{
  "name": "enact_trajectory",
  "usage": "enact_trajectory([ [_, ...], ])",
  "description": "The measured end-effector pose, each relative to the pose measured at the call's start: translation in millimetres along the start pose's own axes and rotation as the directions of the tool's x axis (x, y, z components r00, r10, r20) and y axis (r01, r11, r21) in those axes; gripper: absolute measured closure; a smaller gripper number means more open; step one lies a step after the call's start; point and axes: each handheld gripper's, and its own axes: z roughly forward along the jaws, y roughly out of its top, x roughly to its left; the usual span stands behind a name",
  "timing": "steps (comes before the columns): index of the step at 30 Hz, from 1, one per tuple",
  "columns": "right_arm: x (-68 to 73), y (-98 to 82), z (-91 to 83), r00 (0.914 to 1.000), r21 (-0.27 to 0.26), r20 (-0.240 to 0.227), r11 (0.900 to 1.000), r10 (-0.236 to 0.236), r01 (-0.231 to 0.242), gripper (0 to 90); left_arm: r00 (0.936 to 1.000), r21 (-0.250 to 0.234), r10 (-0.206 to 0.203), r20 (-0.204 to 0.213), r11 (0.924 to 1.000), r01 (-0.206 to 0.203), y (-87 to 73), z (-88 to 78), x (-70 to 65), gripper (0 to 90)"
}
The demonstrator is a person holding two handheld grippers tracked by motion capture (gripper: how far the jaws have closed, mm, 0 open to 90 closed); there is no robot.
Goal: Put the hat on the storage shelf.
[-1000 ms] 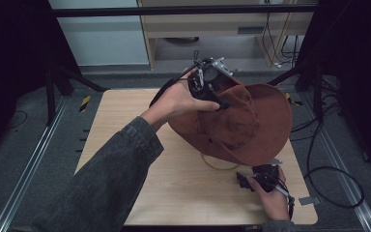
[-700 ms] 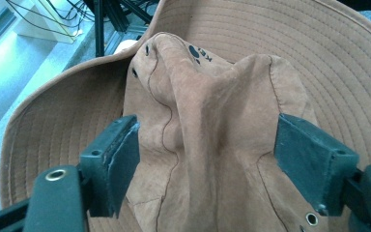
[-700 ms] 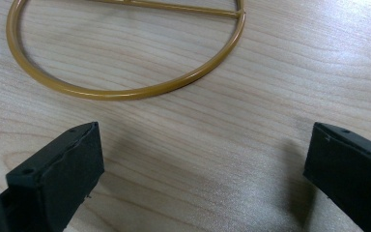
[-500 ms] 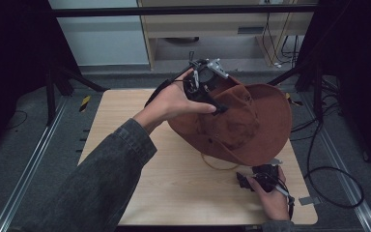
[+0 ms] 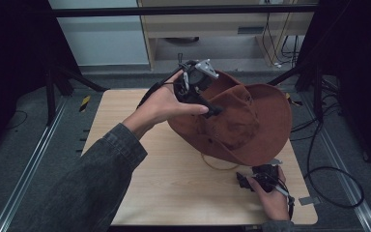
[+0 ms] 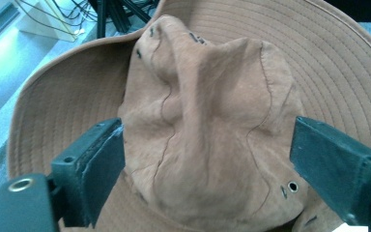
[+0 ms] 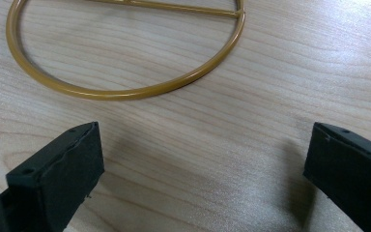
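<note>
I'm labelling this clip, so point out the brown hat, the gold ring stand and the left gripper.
brown hat (image 5: 265, 121), high view, on its brim.
gold ring stand (image 7: 125, 92), right gripper view, on the ring's near arc.
left gripper (image 6: 207, 164), left gripper view, midway between its fingertips.

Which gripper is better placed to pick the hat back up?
Left. The left gripper hangs right over the hat, its jaws just opened and straddling the crown without pressing it. The right gripper sits open and low on the table, facing the gold ring.
</note>
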Motion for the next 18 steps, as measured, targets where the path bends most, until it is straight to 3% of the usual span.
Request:
enact_trajectory([
  [8, 0.5, 0.1, 0.3, 1.0000, -0.004, 0.000, 1.000, 0.006, -0.006, 0.4, 0.9991, -0.042, -0.025, -0.033, 0.9988, 0.024, -17.2, -25.1, 5.8, 5.9],
  [18, 0.9, 0.1, 0.4, 0.9999, -0.006, -0.002, 1.000, 0.010, -0.010, 0.4, 0.9954, -0.057, -0.067, -0.069, 0.9964, 0.063, -53.9, -52.6, 9.8, 5.0],
])
